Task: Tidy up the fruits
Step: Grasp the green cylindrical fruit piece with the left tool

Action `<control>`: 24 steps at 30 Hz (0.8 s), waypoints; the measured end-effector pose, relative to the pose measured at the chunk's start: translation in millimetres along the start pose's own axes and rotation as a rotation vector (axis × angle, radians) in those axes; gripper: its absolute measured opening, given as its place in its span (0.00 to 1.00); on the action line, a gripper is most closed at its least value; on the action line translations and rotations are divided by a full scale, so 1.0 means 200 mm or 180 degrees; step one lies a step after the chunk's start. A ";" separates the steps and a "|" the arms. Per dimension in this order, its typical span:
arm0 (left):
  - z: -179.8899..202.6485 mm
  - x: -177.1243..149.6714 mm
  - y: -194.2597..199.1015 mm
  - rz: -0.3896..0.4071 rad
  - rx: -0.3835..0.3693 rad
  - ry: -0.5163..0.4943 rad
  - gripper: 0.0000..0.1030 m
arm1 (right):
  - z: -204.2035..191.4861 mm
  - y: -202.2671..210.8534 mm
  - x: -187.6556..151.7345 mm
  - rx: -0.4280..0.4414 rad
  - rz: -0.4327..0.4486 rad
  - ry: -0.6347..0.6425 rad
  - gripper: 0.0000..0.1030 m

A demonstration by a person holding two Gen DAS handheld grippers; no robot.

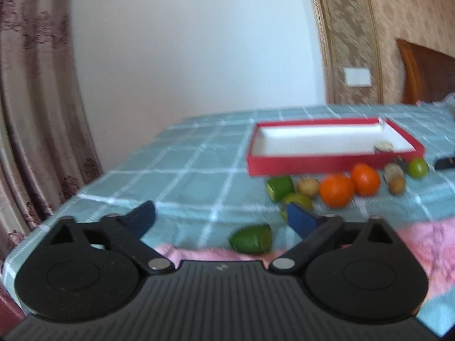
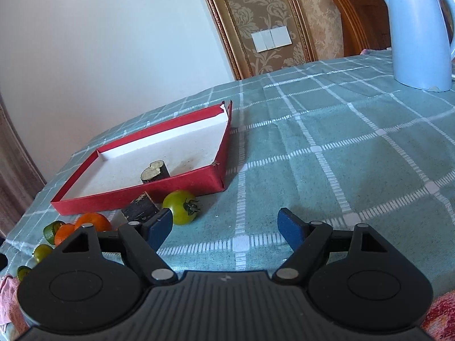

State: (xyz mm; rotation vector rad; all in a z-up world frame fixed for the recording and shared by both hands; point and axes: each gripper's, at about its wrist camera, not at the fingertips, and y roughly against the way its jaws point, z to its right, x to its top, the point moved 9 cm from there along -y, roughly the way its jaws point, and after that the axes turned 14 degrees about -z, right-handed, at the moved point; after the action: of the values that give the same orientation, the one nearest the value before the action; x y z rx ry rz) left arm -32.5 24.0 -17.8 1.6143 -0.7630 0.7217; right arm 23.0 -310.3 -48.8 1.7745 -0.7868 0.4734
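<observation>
Early on, by my read: red tray (image 2: 159, 190) holds just one piece, a dark cut chunk (image 2: 155, 172) sitting near its front wall, cut face up. Everything else is still loose on the checked cloth (image 2: 327, 142) in front of that wall.

Left gripper (image 1: 221, 217) is spread wide, nothing between the blue pads (image 1: 142, 218). Right gripper (image 2: 224, 226) likewise released and empty, hovering over bare cloth off the tray's near right corner.

Fruit relative to the tray:
- two oranges (image 1: 337, 190) just in front of the front wall, touching or nearly so
- green tomato (image 2: 182, 207) close to the near right corner, stem pointing sideways away from the tray's left end; round, no real long axis
- second dark chunk (image 2: 140, 207) tight against the front wall
- green cut piece (image 1: 280, 187) just off the wall's left half
- another green cut piece (image 1: 251, 238) furthest out from the tray, directly ahead of the left gripper; long axis roughly parallel to the front wall, rounded tip toward the tray's left end, cut face toward the right

Likely next move: left gripper goes for that stray piece. Calls for closing across the short width, so pads should straddle it perpendicular to the long axis. Left view is blurred; small brownish fruits by the oranges are not identifiable.
</observation>
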 end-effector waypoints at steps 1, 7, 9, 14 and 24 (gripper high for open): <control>0.01 -0.01 -0.02 -0.0064 -0.0028 -0.0042 0.80 | 0.00 0.00 0.00 0.0007 -0.0001 -0.0010 0.79; 0.06 -0.06 -0.11 -0.0275 -0.0193 -0.0073 0.57 | 0.00 0.00 0.00 0.0036 0.0003 -0.0025 0.79; 0.08 -0.06 -0.14 -0.0348 -0.0234 -0.0093 0.47 | 0.01 0.00 -0.01 0.0033 -0.0001 -0.0028 0.79; 0.08 -0.06 -0.19 -0.0458 -0.0303 -0.0062 0.36 | 0.00 0.00 -0.01 0.0035 -0.0003 -0.0036 0.79; 0.07 -0.06 -0.20 -0.0454 -0.0338 -0.0048 0.35 | 0.01 0.01 -0.01 0.0044 0.0007 -0.0070 0.79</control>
State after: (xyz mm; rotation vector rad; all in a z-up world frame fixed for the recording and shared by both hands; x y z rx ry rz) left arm -7.3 15.9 -52.2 1.5618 -0.6785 0.5583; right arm 21.5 -311.7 -49.4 1.7946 -0.8027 0.4624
